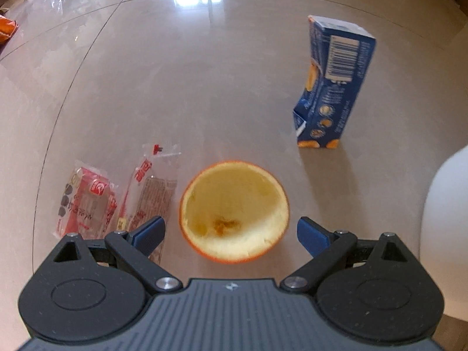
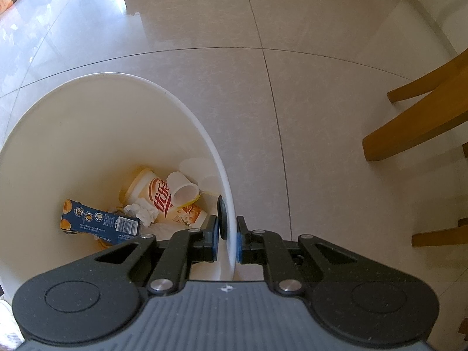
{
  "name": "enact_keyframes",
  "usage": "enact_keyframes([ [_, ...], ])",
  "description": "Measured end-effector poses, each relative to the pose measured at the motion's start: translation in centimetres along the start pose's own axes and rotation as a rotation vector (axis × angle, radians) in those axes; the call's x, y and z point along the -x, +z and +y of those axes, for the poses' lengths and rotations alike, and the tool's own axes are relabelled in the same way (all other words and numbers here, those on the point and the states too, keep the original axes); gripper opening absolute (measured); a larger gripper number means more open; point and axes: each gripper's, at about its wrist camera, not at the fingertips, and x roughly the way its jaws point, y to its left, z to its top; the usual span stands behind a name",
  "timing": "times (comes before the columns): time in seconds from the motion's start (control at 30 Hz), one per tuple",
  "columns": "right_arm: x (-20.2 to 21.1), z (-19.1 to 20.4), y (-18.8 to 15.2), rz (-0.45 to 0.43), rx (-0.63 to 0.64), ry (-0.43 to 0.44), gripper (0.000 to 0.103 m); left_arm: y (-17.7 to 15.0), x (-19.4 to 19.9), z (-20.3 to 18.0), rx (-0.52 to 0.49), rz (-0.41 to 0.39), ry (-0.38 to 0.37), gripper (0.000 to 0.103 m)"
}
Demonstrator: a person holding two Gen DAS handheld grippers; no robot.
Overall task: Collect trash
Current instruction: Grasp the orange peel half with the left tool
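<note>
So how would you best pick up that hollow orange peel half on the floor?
Probably by its rim. The orange peel half lies cup-side up on the floor, so one finger can go inside and the other outside the thin wall. Come from straight above; the open left gripper already hangs over its near edge.

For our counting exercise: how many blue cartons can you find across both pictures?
2. One blue carton stands on the floor beyond the orange peel; another carton lies inside the white bin. More may be buried under the rubbish.
</note>
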Motion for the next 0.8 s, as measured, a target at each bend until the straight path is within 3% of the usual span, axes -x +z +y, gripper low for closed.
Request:
enact_keyframes([
  [0.2, -0.1, 0.2, 0.0, 0.000, 0.003, -0.006, 0.014, 0.6, -1.2, 0.0, -0.001, 0.003, 0.010, 0.093],
  [0.27, -0.1, 0.1, 0.0, 0.000, 0.003, -0.006, 0.014, 0.9, -1.6, 0.1, 0.007, 0.012, 0.008, 0.083],
  [0.47, 0.0, 0.1, -0.1, -0.001, 0.002, -0.004, 0.014, 1.3, -1.5, 0.9, 0.015, 0.011, -0.005, 0.074],
  [0.57, 0.0, 0.1, -0.1, -0.002, 0.003, -0.004, 0.014, 1.3, -0.7, 1.0, 0.006, 0.009, -0.006, 0.068],
  [0.8, 0.0, 0.0, 0.0, 0.001, 0.001, 0.000, 0.014, 2.0, 1.4, 0.7, -0.029, -0.005, -0.003, 0.065],
])
